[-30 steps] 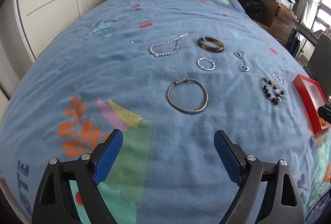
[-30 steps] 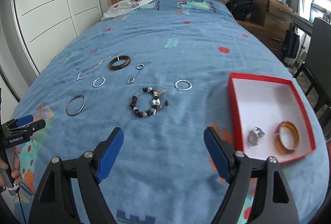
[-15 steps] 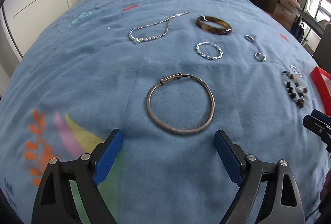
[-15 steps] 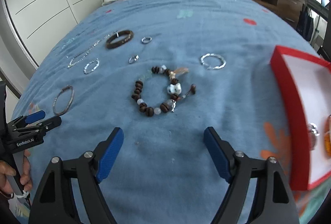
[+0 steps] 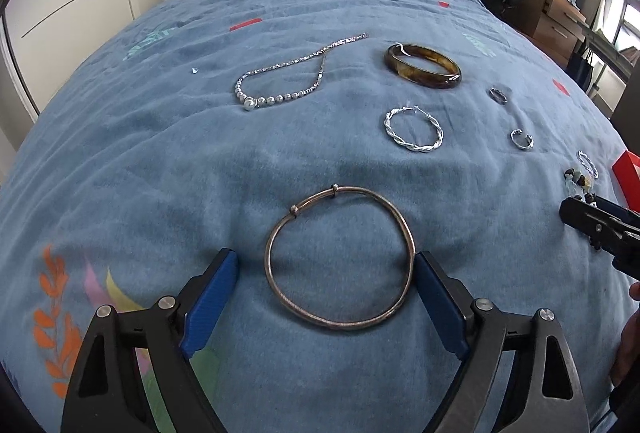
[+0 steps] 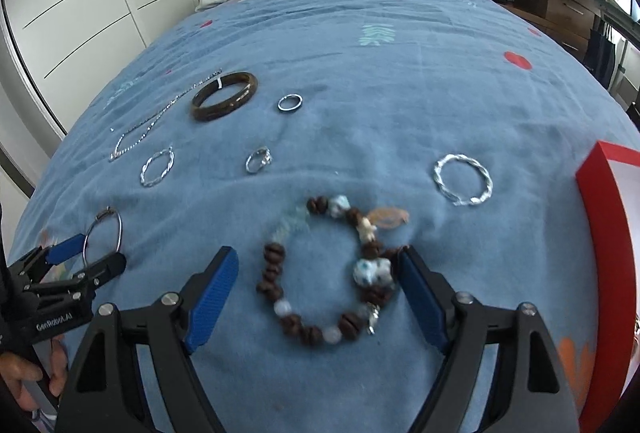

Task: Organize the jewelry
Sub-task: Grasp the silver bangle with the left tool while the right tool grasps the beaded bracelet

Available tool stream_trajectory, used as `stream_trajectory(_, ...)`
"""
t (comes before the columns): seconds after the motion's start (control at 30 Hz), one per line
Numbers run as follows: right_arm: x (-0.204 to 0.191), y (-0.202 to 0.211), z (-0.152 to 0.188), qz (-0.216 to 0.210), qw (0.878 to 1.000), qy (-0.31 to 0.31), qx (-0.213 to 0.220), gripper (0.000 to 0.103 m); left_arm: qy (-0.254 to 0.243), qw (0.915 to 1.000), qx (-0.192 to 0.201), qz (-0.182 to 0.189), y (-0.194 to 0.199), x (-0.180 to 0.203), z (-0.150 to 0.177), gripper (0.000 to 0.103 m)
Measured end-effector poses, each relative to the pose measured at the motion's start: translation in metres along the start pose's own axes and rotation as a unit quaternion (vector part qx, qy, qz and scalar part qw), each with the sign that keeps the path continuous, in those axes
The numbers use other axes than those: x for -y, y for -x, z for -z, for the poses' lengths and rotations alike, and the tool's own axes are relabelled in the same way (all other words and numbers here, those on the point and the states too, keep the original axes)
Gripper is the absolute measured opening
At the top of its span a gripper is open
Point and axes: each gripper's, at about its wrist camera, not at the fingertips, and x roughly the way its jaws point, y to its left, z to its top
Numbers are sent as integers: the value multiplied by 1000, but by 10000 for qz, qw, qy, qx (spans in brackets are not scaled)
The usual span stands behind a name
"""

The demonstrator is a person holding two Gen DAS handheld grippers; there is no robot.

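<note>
- Now our left gripper (image 5: 326,269) is closing its spread jaws around the thin metal bangle (image 5: 340,259) lying flat on the bedspread (image 5: 160,153); it may skid away.
- Our right gripper (image 6: 316,269) straddles the beaded bracelet (image 6: 328,269), jaws wide; loose beads could snag.

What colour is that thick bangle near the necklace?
Mottled dark brown and amber thick bangle, clearest in the left wrist view.

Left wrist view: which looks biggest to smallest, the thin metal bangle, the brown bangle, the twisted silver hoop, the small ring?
1. Thin metal bangle, though it lies nearest the camera.
2. Brown bangle.
3. Twisted silver hoop.
4. Small ring.
</note>
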Motion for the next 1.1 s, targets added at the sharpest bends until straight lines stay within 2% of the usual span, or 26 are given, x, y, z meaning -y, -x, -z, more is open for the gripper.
stream_trajectory(0.13, -1, -1, 0, -8, 10000, 4, 6, 76, -14, 10000, 60, -3, -1, 3, -3, 73)
stream_trajectory(0.17, -1, -1, 0, 14, 10000, 43, -7, 66, -11, 10000, 79, -1, -1, 4, -3, 71)
stream_trajectory(0.2, -1, 0, 1, 45, 10000, 60, -19, 52, -13, 10000, 87, -11, -1, 4, -3, 71)
stream_trajectory(0.3, 6, 3, 2, -54, 10000, -46, -36, 25, -45, 9999, 107, -43, 1, 5, -2, 71)
stream_trajectory(0.37, 10, 6, 2, -126, 9999, -63, -51, 16, -6, 9999, 104, -20, 4, 4, -1, 71)
stream_trajectory(0.73, 10, 45, 13, -359, 9993, 70, 117, 16, 29, 9999, 41, 120, 33, 5, 12, 71)
stream_trajectory(1.1, 22, 114, 26, -341, 9984, 112, 441, 16, -168, 9987, 189, 444, 80, 37, 18, 71)
